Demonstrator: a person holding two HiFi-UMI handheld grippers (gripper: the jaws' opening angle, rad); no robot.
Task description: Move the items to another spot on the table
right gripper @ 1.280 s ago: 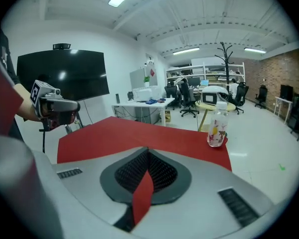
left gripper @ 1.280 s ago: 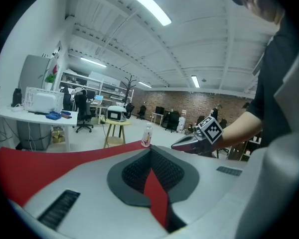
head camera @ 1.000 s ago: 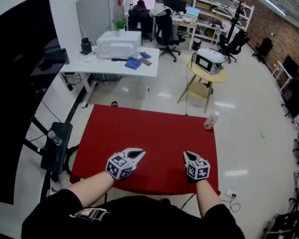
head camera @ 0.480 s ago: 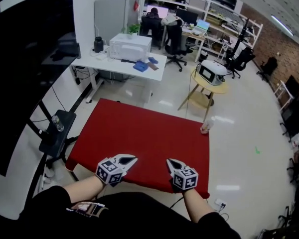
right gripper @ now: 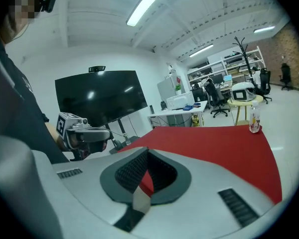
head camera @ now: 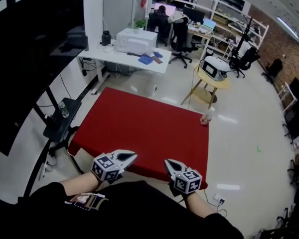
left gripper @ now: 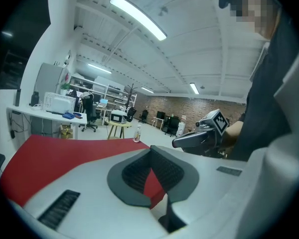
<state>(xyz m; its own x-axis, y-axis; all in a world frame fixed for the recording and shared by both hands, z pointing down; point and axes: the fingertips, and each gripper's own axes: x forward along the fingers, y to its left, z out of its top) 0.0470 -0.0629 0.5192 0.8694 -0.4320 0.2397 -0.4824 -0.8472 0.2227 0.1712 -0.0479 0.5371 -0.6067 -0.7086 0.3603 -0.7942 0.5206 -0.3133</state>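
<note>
My left hand-held gripper (head camera: 130, 156) and right hand-held gripper (head camera: 169, 163) are clenched empty at the near edge of the worktop (head camera: 139, 128), while the upright bottle (head camera: 206, 116) stands at its far right corner, closer to my right.

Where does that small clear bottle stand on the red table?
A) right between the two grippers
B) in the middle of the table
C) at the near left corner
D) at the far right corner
D: the bottle stands upright at the far right corner of the red table, well away from the left gripper and the right gripper at the near edge.
</note>
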